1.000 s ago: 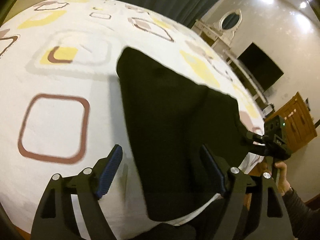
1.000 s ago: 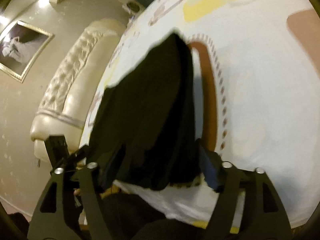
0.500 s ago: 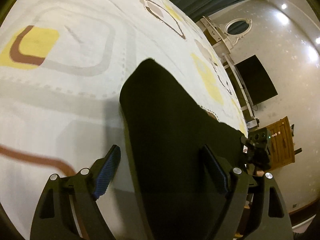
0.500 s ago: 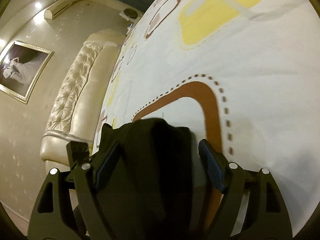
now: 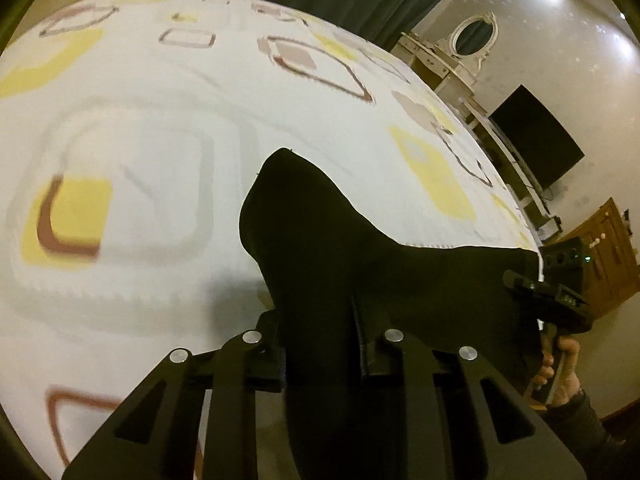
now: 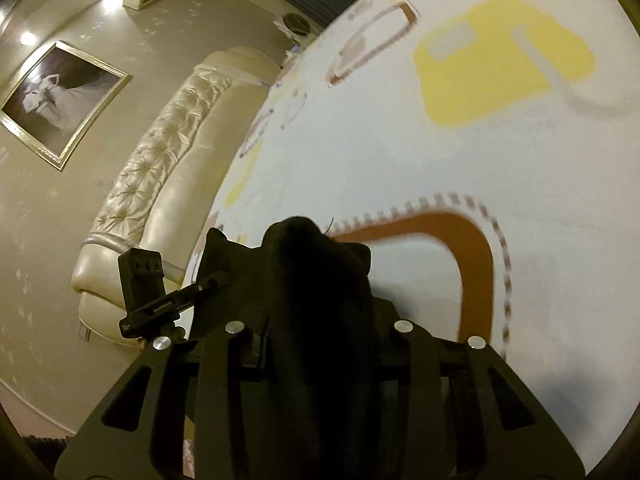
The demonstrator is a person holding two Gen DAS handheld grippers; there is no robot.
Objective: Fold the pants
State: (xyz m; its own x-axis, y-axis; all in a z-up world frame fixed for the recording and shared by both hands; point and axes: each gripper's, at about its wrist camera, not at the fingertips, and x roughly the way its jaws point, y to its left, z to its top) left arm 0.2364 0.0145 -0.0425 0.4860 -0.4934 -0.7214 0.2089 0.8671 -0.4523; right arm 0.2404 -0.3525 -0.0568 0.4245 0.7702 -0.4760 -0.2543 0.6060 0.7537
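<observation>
Gripping black pants (image 5: 340, 264), both grippers; no legible txt.

The left gripper (image 5: 324, 354) has its fingers drawn close together, clamped on black pants (image 5: 340, 248). The right gripper (image 6: 320, 338) is likewise closed on the cloth. From the left wrist view, the right hand (image 5: 558, 372) grips its handle, sleeve at the wrist.

Right gripper (image 6: 318, 344) clamped on black pants (image 6: 316, 272)
</observation>
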